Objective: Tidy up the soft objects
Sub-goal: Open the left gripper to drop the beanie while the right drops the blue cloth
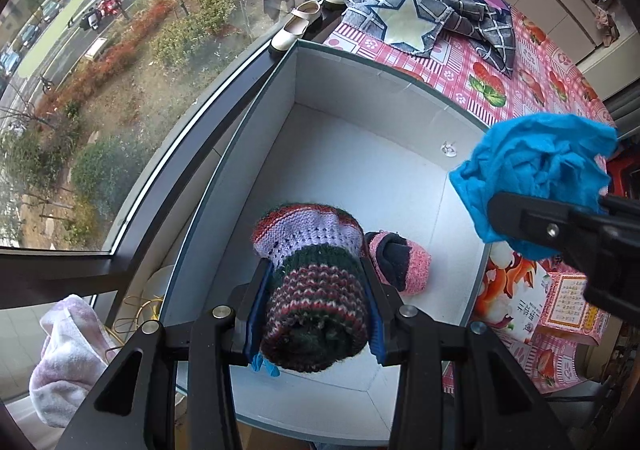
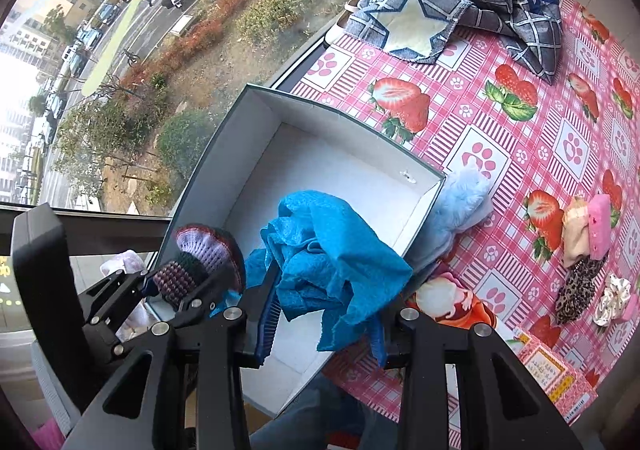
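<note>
The left tool (image 1: 316, 306) clamps a striped knitted wool hat (image 1: 316, 290) above the open white cardboard box (image 1: 360, 154); the right tool (image 2: 320, 314) grips a crumpled blue cloth (image 2: 332, 262) over that box's near edge.

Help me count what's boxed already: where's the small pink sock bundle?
In the left wrist view, the pink sock bundle lies on the box floor, just right of the left claw.

Pink knitted item (image 1: 400, 262) in box, half behind knitted hat (image 1: 316, 290).
</note>
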